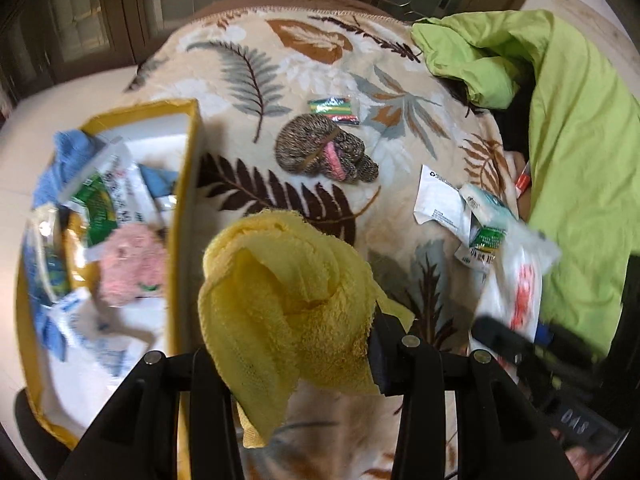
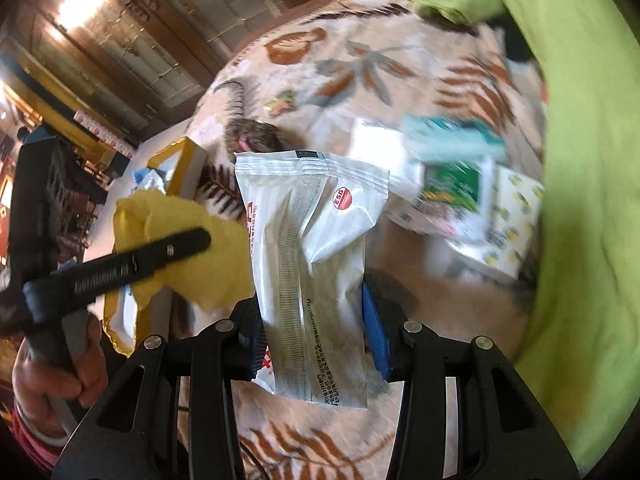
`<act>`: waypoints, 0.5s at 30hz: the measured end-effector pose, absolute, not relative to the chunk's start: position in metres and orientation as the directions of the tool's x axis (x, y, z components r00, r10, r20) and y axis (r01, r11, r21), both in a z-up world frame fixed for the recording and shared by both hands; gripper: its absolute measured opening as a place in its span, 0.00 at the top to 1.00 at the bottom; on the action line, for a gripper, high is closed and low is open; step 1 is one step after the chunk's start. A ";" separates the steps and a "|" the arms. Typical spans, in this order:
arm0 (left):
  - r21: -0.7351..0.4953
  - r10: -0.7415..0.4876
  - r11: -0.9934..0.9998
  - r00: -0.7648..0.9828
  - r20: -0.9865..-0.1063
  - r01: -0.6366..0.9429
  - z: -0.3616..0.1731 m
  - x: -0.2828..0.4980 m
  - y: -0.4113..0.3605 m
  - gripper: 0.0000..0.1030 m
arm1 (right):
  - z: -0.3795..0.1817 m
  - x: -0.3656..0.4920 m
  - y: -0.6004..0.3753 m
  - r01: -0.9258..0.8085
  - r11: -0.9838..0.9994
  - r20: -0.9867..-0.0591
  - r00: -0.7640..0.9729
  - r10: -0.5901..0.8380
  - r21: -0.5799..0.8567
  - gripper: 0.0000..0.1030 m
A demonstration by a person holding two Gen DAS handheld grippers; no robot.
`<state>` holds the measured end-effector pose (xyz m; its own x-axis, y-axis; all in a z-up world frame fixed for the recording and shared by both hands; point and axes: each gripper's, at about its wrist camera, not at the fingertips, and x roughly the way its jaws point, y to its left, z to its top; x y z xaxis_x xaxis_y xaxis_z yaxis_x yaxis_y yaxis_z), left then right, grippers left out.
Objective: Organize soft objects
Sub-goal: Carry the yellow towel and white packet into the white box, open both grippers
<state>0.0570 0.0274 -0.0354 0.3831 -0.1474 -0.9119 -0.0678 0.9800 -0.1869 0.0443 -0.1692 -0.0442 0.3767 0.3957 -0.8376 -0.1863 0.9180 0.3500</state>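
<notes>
Left gripper (image 1: pixel 298 364), jaws clamped on a crumpled yellow terry-cloth towel (image 1: pixel 280 292), which bulges forward of the jaws and droops below them; limp and light, it is probably best pinched through a thick fold. Right gripper (image 2: pixel 314 344), jaws closed across the lower half of a white sealed plastic pouch (image 2: pixel 310 264) standing up beyond them; the film looks slick and crushable. Left of the left jaws lies the yellow-rimmed cardboard box (image 1: pixel 188 184), partly filled.

Crumpled yellow towel (image 1: pixel 288 300) hangs at 6 o'clock; white packet (image 2: pixel 312 280) upright at centre; knitted hat (image 1: pixel 324 154) at 12.
</notes>
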 end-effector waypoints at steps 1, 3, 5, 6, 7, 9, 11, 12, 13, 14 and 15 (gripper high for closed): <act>-0.182 -0.145 0.981 0.384 -0.912 -0.062 -0.033 0.055 0.029 0.60 | -0.041 0.045 -0.163 -0.200 0.918 -0.836 0.381 0.396 0.344 0.60; -0.174 -0.141 0.983 0.391 -0.910 -0.051 -0.026 0.048 0.035 0.60 | -0.034 0.047 -0.151 -0.234 0.916 -0.830 0.392 0.396 0.326 0.60; -0.165 -0.134 0.985 0.401 -0.906 -0.044 -0.020 0.042 0.040 0.60 | -0.026 0.048 -0.137 -0.269 0.912 -0.825 0.401 0.398 0.309 0.60; -0.165 -0.133 0.985 0.407 -0.904 -0.043 -0.016 0.039 0.043 0.60 | -0.022 0.048 -0.130 -0.286 0.909 -0.821 0.405 0.403 0.305 0.60; -0.164 -0.132 0.986 0.411 -0.902 -0.042 -0.012 0.036 0.046 0.60 | -0.018 0.048 -0.123 -0.303 0.905 -0.818 0.406 0.407 0.300 0.60; -0.159 -0.127 0.986 0.422 -0.898 -0.041 -0.005 0.031 0.053 0.60 | -0.013 0.049 -0.111 -0.327 0.899 -0.814 0.409 0.412 0.291 0.60; -0.145 -0.113 0.988 0.429 -0.896 -0.043 0.002 0.026 0.062 0.60 | -0.007 0.049 -0.098 -0.354 0.892 -0.811 0.410 0.418 0.281 0.60; -0.139 -0.105 0.989 0.434 -0.895 -0.048 0.006 0.024 0.069 0.60 | -0.006 0.050 -0.093 -0.364 0.888 -0.809 0.407 0.423 0.281 0.60; -0.133 -0.097 0.990 0.439 -0.893 -0.053 0.009 0.022 0.073 0.60 | -0.004 0.052 -0.087 -0.373 0.884 -0.808 0.406 0.427 0.280 0.60; -0.124 -0.085 0.991 0.445 -0.892 -0.059 0.013 0.020 0.080 0.60 | -0.002 0.052 -0.080 -0.383 0.880 -0.807 0.404 0.432 0.279 0.60; -0.117 -0.075 0.991 0.451 -0.889 -0.066 0.016 0.019 0.086 0.60 | 0.000 0.053 -0.071 -0.399 0.874 -0.804 0.400 0.439 0.279 0.60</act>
